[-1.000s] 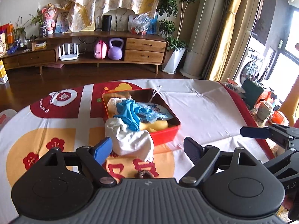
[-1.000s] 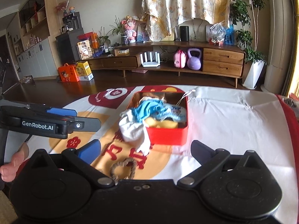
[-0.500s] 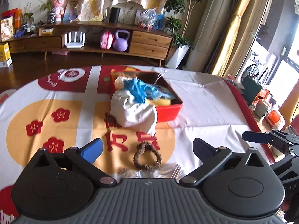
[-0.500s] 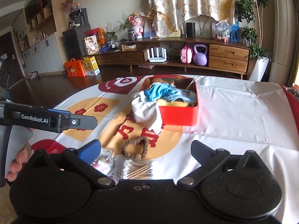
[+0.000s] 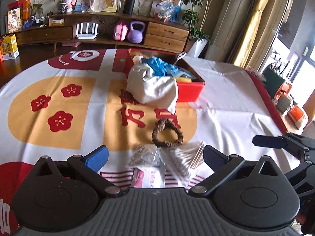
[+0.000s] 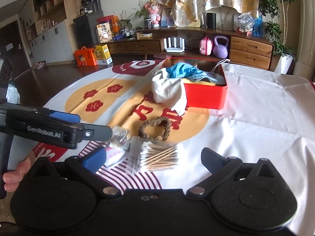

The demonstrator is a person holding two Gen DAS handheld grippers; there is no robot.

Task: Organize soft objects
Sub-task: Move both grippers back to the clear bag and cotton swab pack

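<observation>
Both jaws gape wide, holding nothing (above the cotton swab bag point(image 6: 157, 156)).

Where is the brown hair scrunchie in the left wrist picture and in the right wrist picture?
Left wrist: the brown scrunchie lies just right of centre, on the tablecloth beyond the open fingers.
Right wrist: the scrunchie lies at about centre, slightly left.
Shared landmark: the red tin stands beyond it, up and to the right, in both.

Black left gripper point(image 5: 155, 155) with blue-padded fingers point(image 5: 98, 156), silver pivot screws, "GenRobot.AI" lettering on its side
</observation>
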